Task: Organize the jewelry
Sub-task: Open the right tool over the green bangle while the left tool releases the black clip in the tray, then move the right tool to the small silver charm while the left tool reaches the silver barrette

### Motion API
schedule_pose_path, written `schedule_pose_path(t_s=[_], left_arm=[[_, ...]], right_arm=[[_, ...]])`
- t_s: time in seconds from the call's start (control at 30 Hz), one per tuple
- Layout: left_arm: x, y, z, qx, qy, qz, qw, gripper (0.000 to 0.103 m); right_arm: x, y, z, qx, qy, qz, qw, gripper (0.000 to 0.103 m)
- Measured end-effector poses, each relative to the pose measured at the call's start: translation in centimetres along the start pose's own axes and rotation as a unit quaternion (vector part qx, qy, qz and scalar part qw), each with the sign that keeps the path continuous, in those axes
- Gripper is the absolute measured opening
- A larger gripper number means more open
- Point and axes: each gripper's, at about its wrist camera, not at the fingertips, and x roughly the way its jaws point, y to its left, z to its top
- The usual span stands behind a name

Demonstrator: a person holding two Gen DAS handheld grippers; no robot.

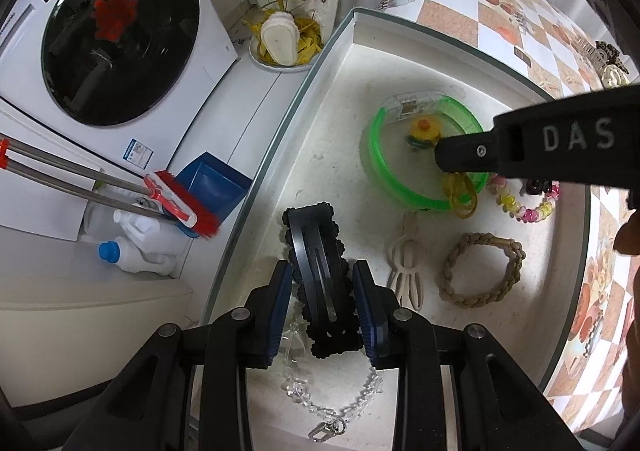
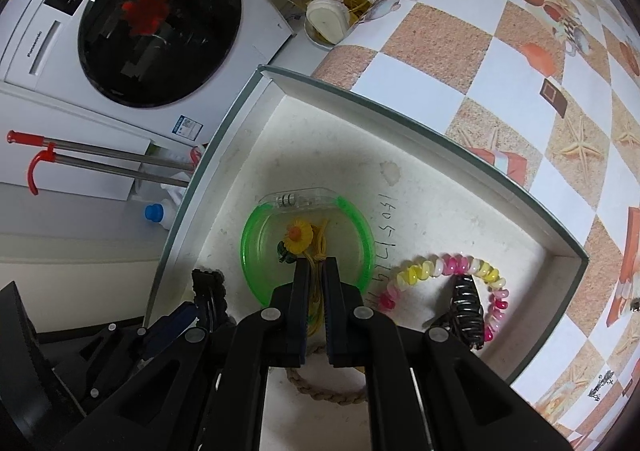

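- Clamped between the left gripper's [image 1: 322, 305] blue pads, a black hair clip [image 1: 316, 275] stands on edge in the white tray [image 2: 440, 131].
- Right gripper [image 2: 316, 271], jaws narrow, pinches a yellow elastic [image 2: 316, 283] carrying a sunflower charm [image 2: 297, 237], over the green bangle [image 2: 360, 227].

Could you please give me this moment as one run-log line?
left claw: shut on black hair clip | right claw: pinching yellow flower hair tie over green bangle | site: white tray

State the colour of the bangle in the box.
Translucent green bangle, clearest in the right wrist view.
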Motion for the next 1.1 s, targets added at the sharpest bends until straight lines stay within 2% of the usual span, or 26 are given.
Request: schedule_pose_path(t_s=[0.03,0.1,0.13,0.17,0.2,0.23,0.3,0.63,0.67,0.73,0.8,1.1], left_arm=[[-0.1,-0.1,0.1,0.0,0.001,0.001,1.0,0.037],[-0.2,-0.2,0.1,0.002,0.003,0.004,1.0,0.037],[-0.2,-0.2,0.0,0.002,0.004,0.004,1.0,0.037],[-0.3,-0.2,0.0,0.002,0.004,0.005,1.0,0.045],[-0.5,-0.3,0.0,0.003,0.003,0.007,1.0,0.059],[-0.7,-0.3,0.0,0.002,-0.001,0.009,1.0,0.083],[-1.5,-0.4,-0.1,0.004,-0.018,0.008,0.9998,0.085],[-2.9,-1.6,0.2,0.027,-0.015,0.009,0.9995,0.085],[-3.1,-1.8,0.2,0.03,-0.015,0.009,0.9994,0.086],[-3.3,-2.2,0.3,0.039,-0.015,0.011,0.999,0.103],[-3.8,-2.8,0.4,0.049,-0.024,0.012,0.9985,0.103],[-5.7,-7.0,2.0,0.1,-0.041,-0.003,0.9942,0.103]], right_arm=[[-0.1,0.0,0.0,0.001,-0.001,0.001,1.0,0.015],[-0.6,-0.2,-0.2,0.003,-0.006,0.004,1.0,0.037],[-0.9,-0.2,-0.2,0.005,-0.012,0.008,1.0,0.041],[-1.2,-0.3,-0.2,0.006,-0.016,0.01,1.0,0.045],[-1.4,-0.2,-0.2,0.007,-0.02,0.01,1.0,0.045],[-1.8,-0.3,-0.2,0.009,-0.024,0.013,1.0,0.045],[-2.6,-0.6,-0.4,0.015,-0.032,0.016,0.999,0.045],[-6.2,-3.3,-2.7,0.056,-0.058,0.013,0.997,0.053],[-6.6,-3.6,-3.1,0.061,-0.061,0.013,0.996,0.053],[-7.3,-4.4,-3.7,0.071,-0.066,0.012,0.995,0.054],[-8.2,-5.5,-4.2,0.083,-0.071,0.011,0.994,0.06],[-11.6,-10.7,-8.0,0.153,-0.101,-0.006,0.983,0.065]])
